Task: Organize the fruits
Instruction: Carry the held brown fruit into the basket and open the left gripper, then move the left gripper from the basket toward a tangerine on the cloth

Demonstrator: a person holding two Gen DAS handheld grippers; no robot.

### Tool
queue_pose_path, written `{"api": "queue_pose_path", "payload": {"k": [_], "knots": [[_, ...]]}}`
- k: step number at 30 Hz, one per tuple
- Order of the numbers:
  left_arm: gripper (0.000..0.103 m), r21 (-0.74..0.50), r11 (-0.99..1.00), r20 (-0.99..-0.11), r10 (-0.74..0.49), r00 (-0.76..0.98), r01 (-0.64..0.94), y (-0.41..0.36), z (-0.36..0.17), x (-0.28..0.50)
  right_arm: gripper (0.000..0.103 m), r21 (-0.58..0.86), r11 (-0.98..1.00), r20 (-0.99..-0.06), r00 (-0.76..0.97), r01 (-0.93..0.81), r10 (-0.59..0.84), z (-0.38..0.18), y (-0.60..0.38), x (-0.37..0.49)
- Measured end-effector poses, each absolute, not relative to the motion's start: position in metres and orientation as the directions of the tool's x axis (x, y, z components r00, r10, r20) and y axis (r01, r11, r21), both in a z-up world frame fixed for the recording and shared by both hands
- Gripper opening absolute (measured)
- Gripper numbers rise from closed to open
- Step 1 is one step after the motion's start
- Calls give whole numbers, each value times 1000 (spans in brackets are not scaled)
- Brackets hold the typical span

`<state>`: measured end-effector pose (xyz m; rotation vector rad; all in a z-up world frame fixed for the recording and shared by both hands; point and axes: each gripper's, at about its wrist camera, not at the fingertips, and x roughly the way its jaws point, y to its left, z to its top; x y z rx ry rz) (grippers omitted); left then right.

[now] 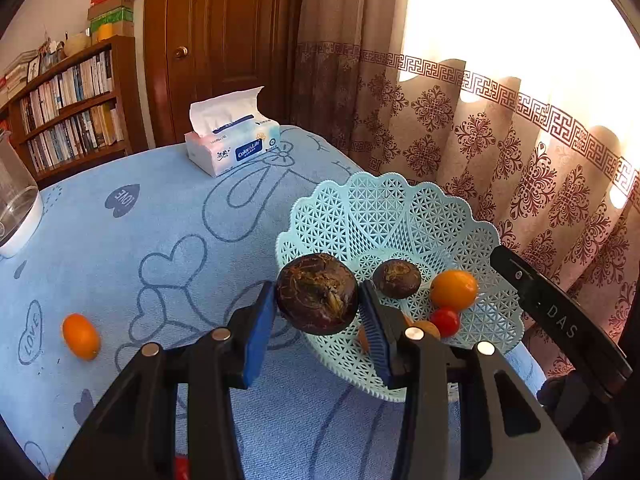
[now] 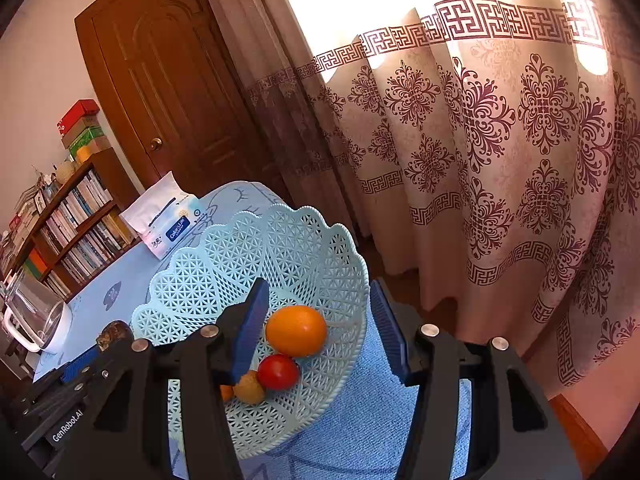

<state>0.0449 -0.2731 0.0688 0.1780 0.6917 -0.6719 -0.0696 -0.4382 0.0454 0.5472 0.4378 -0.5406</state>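
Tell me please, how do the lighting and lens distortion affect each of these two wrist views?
Left wrist view: the window behind the curtain is blown out to white at the upper right, the door bows from the fisheye, and the dark fruit in the left gripper stays sharp. Right wrist view: the same backlight burns out the top, while the basket is evenly lit.

Room, as viewed: brown panelled wooden door (image 1: 224, 40) with round brass knob (image 1: 181, 52), ahead of the left gripper. Left of door, wooden bookshelf (image 1: 76, 108) packed with books; stacked boxes (image 1: 114, 8) on top. Pale wall (image 2: 36, 80) behind. Right of door, beige curtain (image 2: 500, 140) with maroon floral and key-pattern bands, strongly backlit by daylight. Reddish wood floor (image 2: 576, 420) below curtain hem.
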Motion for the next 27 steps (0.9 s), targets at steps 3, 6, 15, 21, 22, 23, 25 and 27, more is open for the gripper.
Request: {"api": "queue_pose_path", "payload": {"k": [3,6,15,21,22,23,25,27], "knots": [[43,-54,775,-650,-505,567,629,-279,63,46,55,364,728,-516,776,581,-361,47,-437,-69],[44,-50,777,-645,-505,574,627,-278,63,45,55,361,733,-512,780,576,-360,48,-435,-69],[61,-69,818,-646,-473,599,571,-261,64,51,55,366,729,-507,781,578,-365,49,-435,-71],[69,-100,846,-665,-448,597,524,-244,58,56,55,364,732,-503,783,577,-367,50,-434,-71],[72,-102,851,-668,-442,599,515,-242,58,57,55,363,732,-503,783,576,-366,50,-434,-70],[76,-104,856,-670,-436,601,506,-239,58,57,55,363,733,-502,784,575,-366,50,-434,-70],[83,-111,867,-676,-424,602,486,-232,58,60,55,363,735,-500,785,573,-365,50,-434,-71],[83,-109,883,-685,-400,609,457,-225,58,62,58,361,737,-500,786,571,-364,51,-433,-70]]}}
